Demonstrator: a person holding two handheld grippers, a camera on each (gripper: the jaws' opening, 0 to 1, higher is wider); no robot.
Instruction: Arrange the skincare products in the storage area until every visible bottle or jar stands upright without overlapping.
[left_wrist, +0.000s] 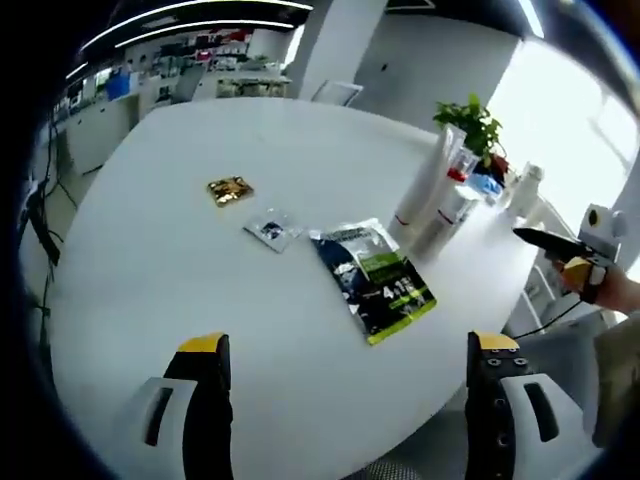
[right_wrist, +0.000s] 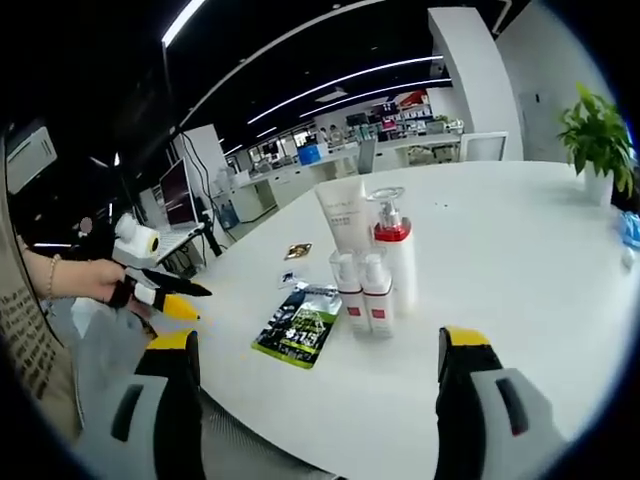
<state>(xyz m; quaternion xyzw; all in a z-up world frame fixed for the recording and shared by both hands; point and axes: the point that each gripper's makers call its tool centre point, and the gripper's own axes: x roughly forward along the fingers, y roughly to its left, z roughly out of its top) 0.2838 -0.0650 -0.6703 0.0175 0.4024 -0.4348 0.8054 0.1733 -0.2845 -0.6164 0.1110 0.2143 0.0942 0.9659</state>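
The large round white table (right_wrist: 520, 260) carries every item, and both grippers hover above its near edge, so no step of the arranging appears to have begun. The left gripper (left_wrist: 345, 365) and the right gripper (right_wrist: 315, 360) each have their jaws spread wide apart, holding nothing.

The skincare products stand clustered near the table's centre: a tall white squeeze tube (right_wrist: 345, 212) resting on its cap, a white pump bottle with a red collar (right_wrist: 393, 255) just beside it, and two small white bottles with red labels (right_wrist: 363, 292) in front, touching one another. All four look upright already.

A flat dark sachet with green print (right_wrist: 300, 328) lies beside the bottles, probably too thin to stand. Farther off lie a small clear sachet (left_wrist: 271, 229) and a small gold foil packet (left_wrist: 229, 190).

The right gripper view separates the individual bottles; the left gripper view, from the opposite side, shows the two small packets clearly and a green potted plant (left_wrist: 472, 125) beyond the cluster.
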